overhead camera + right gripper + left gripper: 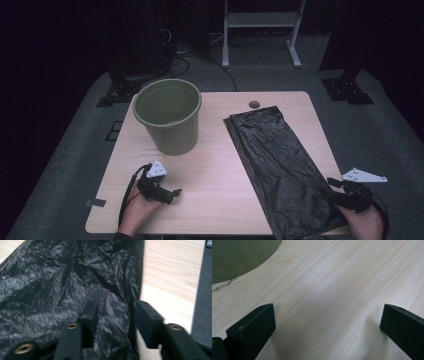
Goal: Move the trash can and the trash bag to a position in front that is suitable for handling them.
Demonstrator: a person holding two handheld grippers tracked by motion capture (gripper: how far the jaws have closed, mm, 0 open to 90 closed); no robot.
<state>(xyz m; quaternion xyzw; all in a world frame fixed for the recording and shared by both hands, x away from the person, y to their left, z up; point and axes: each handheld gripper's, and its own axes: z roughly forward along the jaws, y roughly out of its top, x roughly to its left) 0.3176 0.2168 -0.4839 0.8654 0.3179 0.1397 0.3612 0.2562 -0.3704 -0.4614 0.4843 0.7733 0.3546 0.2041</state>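
From the high view I have the black bag lying flat on the bench to the right of the green bin, with my right gripper at the bag's near corner and my left gripper resting in front of the bin, well clear of the bag. In the left gripper view my jaws stand wide apart over bare wood, holding nothing, the bin's wall just beyond. In the right gripper view my jaws are partly open astride the bag's edge, not yet pinching it, so I judge this the pickup step: close on that edge next, then lift toward the bin.
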